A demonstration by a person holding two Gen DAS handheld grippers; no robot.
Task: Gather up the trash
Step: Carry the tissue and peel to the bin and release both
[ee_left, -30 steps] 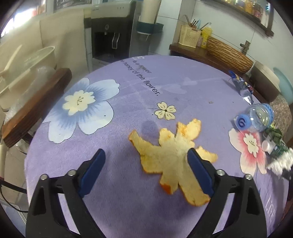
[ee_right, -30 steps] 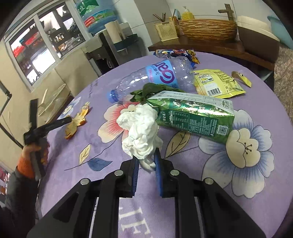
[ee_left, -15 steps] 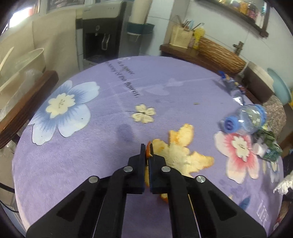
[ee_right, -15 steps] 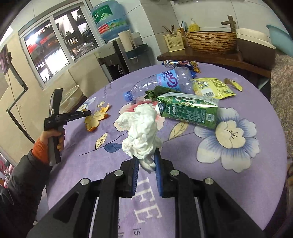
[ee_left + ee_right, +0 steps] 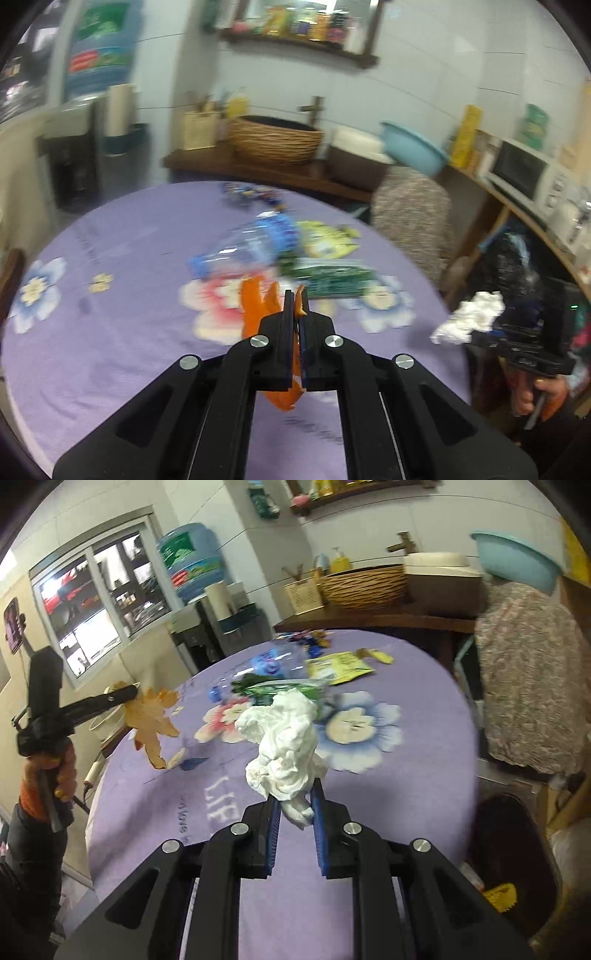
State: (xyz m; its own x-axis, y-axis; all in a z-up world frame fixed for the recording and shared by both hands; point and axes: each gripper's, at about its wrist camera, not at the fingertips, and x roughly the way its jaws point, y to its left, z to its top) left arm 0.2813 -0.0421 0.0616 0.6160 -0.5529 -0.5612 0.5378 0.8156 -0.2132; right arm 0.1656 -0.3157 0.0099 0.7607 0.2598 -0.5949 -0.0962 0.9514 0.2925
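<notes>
step: carry-off | left gripper clenched on orange peel, lifted clear of purple table | right gripper grasping tissue wad, airborne | next: probably dark bin, near right

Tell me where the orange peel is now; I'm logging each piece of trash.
The orange peel hangs off the table, clamped in the left gripper, at the left of the right wrist view, above the purple tablecloth's left edge.

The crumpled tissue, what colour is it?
White; the tissue shows best in the right wrist view.
</notes>
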